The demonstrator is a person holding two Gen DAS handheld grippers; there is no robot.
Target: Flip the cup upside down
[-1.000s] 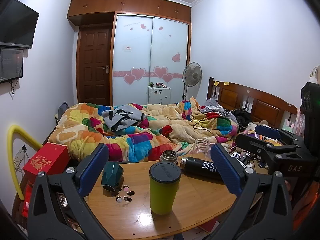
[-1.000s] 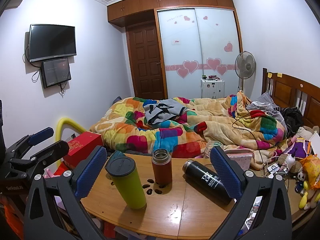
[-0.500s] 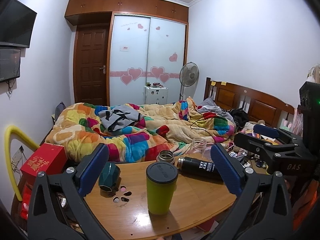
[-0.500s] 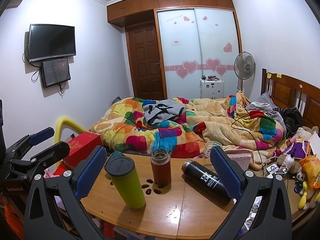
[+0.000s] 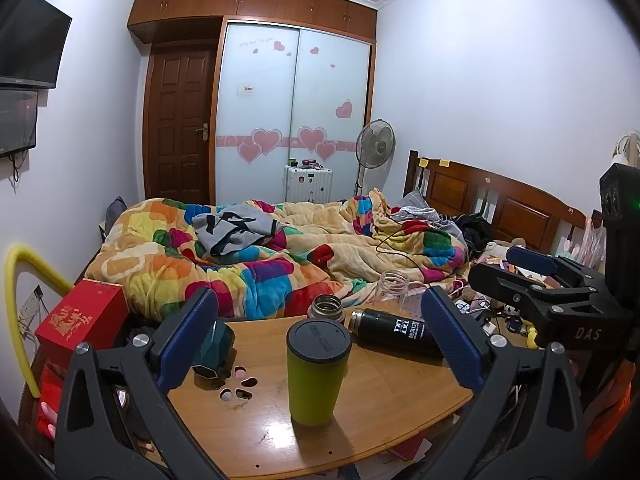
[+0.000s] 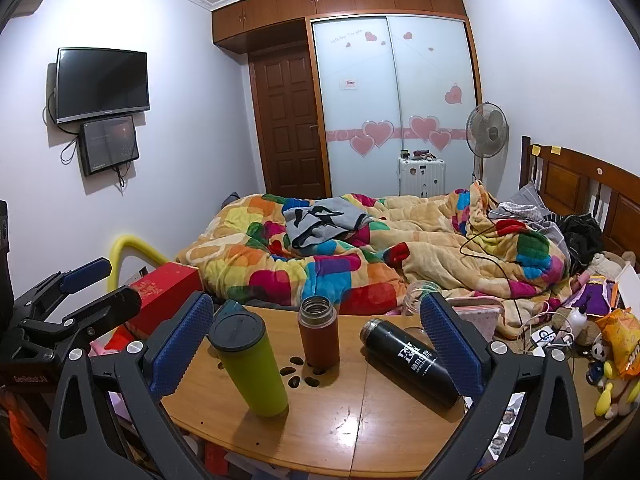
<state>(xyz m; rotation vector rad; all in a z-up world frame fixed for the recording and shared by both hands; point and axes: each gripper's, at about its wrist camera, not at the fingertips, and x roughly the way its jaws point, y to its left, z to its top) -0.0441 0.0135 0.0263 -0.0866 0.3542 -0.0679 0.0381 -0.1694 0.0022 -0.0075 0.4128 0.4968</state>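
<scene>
A yellow-green cup with a dark grey lid (image 5: 318, 372) stands upright on the round wooden table (image 5: 384, 404); it also shows in the right wrist view (image 6: 250, 364). My left gripper (image 5: 320, 340) is open and empty, its blue pads either side of the cup and short of it. My right gripper (image 6: 316, 344) is open and empty, facing the table's middle; the cup stands near its left pad. Each gripper shows in the other's view, the right one (image 5: 536, 280) and the left one (image 6: 76, 292).
A black flask (image 6: 412, 360) lies on its side. An open brown flask (image 6: 319, 330) stands behind the cup. A dark teal faceted object (image 5: 214, 346) sits at the table's left. A clear jar (image 5: 394, 286), red box (image 5: 86, 320), bed and quilt (image 5: 260, 256) lie beyond.
The left gripper has risen a little, so the cup and table sit slightly lower and closer in its view. The right gripper has barely moved. Both stay open.
</scene>
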